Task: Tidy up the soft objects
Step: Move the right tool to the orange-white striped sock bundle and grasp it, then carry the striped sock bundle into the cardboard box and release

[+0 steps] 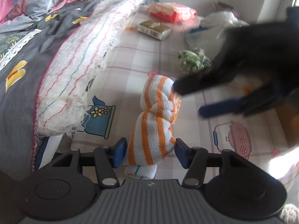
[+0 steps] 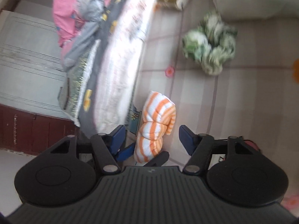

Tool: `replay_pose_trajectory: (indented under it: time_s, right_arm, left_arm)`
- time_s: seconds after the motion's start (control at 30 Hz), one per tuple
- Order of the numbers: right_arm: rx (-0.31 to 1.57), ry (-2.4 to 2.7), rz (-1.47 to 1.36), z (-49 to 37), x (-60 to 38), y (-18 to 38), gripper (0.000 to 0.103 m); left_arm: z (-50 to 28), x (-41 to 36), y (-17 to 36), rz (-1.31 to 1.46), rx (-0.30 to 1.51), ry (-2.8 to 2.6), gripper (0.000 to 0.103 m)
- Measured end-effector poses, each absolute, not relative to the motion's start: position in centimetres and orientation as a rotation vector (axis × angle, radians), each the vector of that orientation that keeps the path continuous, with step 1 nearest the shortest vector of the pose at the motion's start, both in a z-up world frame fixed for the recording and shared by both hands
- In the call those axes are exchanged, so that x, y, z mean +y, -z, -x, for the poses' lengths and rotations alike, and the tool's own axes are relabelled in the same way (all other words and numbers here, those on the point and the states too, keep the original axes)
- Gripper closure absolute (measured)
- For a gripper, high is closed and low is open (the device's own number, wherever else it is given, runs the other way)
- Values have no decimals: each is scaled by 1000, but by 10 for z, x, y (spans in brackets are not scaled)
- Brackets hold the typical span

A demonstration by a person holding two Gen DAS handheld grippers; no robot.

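- The orange-and-white striped towel (image 1: 156, 117), rolled up and cinched in the middle, lies on the checked sheet (image 1: 134, 56) of the bed.
- The left gripper (image 1: 150, 152) has its blue fingers (image 1: 119, 152) spread on either side of the towel's near end (touching or not, I cannot tell).
- The right gripper (image 2: 151, 140) hangs above the towel, fingers spread and holding nothing; from the left camera it shows as a dark blur at the towel's far end.
- A crumpled green-and-white cloth (image 1: 194, 61) sits beyond the towel, apart from it.
- A fringed white blanket (image 1: 80, 71) runs along the left, over a grey quilt (image 1: 22, 85).
- Further back lie a small box (image 1: 154, 29) and a red packet (image 1: 172, 12).
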State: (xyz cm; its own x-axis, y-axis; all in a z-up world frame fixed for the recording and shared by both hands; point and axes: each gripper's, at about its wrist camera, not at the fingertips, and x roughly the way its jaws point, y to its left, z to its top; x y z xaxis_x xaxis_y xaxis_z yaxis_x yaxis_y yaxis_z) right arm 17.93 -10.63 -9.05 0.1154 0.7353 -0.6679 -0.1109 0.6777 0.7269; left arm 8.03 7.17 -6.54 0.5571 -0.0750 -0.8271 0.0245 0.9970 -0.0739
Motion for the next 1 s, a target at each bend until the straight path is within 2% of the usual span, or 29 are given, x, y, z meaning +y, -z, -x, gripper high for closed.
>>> replay_pose_trajectory:
  time_s: [0.13,0.23,0.27,0.3,0.33,0.43,0.67,0.83,0.9,1.0]
  right_arm:
    - [1363,-674,-564,-173,-87,104,41]
    - [1372,-695,-596,-168,-81,109,46]
    - [1375,-700,-605,-166,-80,110,50]
    - [1379,-709,-619,-165,-81,111,58]
    - [1380,-712,-628,-163,-82,111,60]
    - [1348,-728,-673,-163,-91,104,66]
    - [1176,-764,-689,-153,-130,57,68]
    - [1056,-740,-718,-145,-183,26,70]
    - [1003,-707,-719,-141,-214,13,70]
    - [925,-644,-718,-133,-264,-8,70]
  left_arm:
    - [-74,75,64,87,950,62,55]
    - [-69,77,58,147,933,126,57]
    - [-69,76,55,161,922,147,58]
    - [-66,75,52,169,912,164,58]
    - [-66,72,49,165,901,167,58]
    - [-64,68,39,151,869,175,58]
    - [-60,42,1,115,762,252,57]
    - [-65,8,-24,107,695,376,50]
    - [-68,-4,-31,113,684,427,42]
    - [-70,-21,-36,122,676,493,35]
